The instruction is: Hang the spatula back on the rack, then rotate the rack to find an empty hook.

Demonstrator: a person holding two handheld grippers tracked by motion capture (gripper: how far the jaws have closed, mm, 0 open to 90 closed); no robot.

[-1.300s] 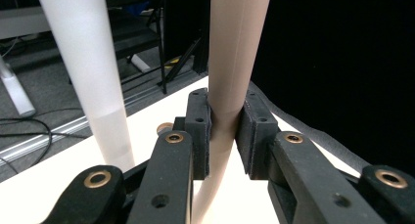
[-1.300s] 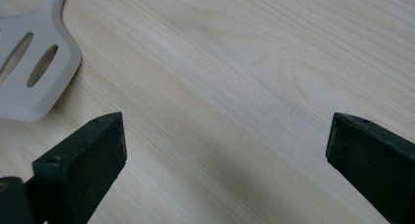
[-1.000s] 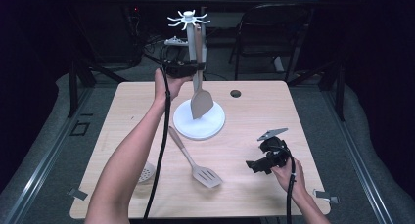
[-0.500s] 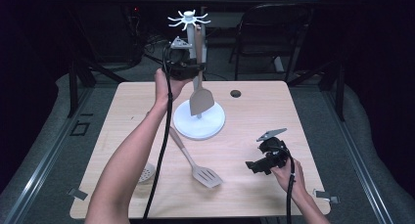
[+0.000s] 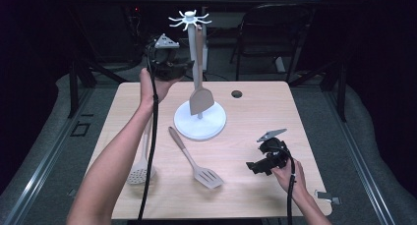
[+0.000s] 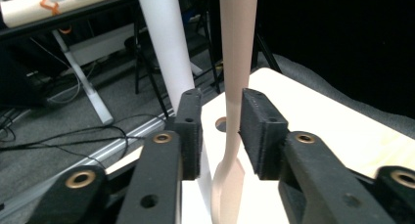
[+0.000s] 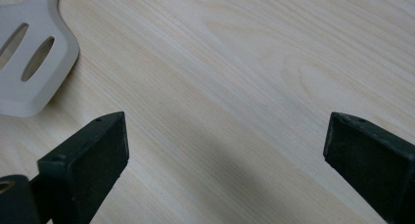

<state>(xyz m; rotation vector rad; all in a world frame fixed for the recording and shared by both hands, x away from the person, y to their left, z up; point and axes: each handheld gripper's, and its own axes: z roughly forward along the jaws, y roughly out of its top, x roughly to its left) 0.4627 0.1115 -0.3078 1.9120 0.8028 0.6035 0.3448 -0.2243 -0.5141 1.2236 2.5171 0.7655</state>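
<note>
A white utensil stand (image 5: 200, 126) rises from the far middle of the table, its pole (image 6: 166, 43) topped by hooks. A beige spatula (image 5: 201, 101) hangs from a hook beside the pole. My left gripper (image 5: 185, 67) is held up just left of the pole. Its jaws have just been closing and stand a narrow gap apart. In the left gripper view the spatula handle (image 6: 237, 62) shows through the gap of my left gripper (image 6: 220, 99), and the pads do not press on it. My right gripper (image 5: 255, 167) rests low at the front right and is open; between the wide-apart jaws of my right gripper (image 7: 220, 150) lies bare wood.
A slotted turner (image 5: 194, 158) lies in front of the stand, and its blade (image 7: 29, 62) is near my right gripper. A slotted spoon (image 5: 139, 173) lies at the front left, partly behind the left forearm. A dark grommet (image 5: 237, 94) sits at the far edge. A chair (image 5: 275, 33) stands behind.
My left gripper has drawn back to the left, away from the spatula handle. The spatula still hangs on the stand. The right gripper has not moved.
</note>
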